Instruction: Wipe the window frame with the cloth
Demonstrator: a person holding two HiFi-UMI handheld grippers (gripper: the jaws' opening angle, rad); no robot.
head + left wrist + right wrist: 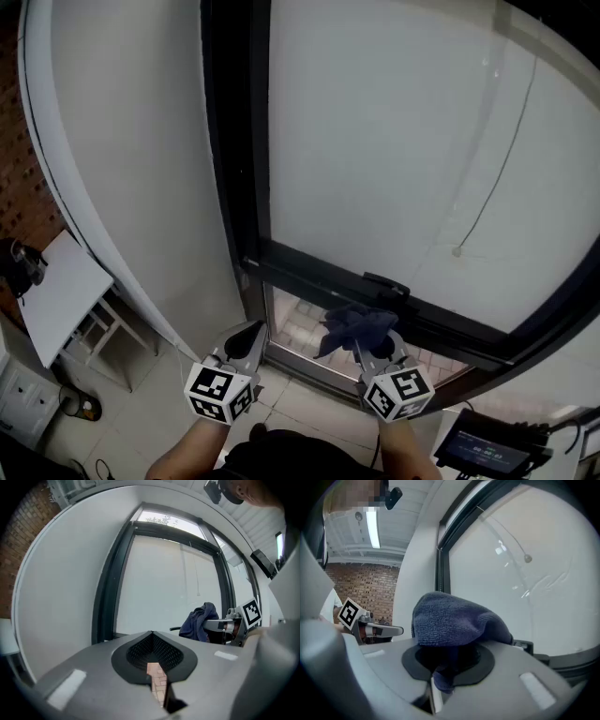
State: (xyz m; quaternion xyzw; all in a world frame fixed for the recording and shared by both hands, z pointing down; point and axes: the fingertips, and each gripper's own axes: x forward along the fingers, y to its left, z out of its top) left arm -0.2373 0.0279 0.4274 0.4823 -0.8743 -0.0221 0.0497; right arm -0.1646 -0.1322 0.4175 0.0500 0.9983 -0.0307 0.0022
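A dark blue cloth (pixel 354 327) is bunched in my right gripper (pixel 367 343), which is shut on it just below the black window frame's lower rail (pixel 375 295). In the right gripper view the cloth (pixel 454 620) fills the jaws and covers their tips. My left gripper (pixel 246 339) hangs shut and empty near the frame's bottom left corner, apart from the frame. In the left gripper view the closed jaws (pixel 153 644) point at the frame's upright (pixel 105 592), with the cloth (pixel 199 622) and right gripper to the right.
A white blind covers the glass (pixel 403 141), with a pull cord (pixel 487 202) hanging at right. A white wall (pixel 131 159) stands left of the frame. A white table (pixel 58 295) is at lower left, a screen device (pixel 483 448) at lower right. Tiled floor lies below.
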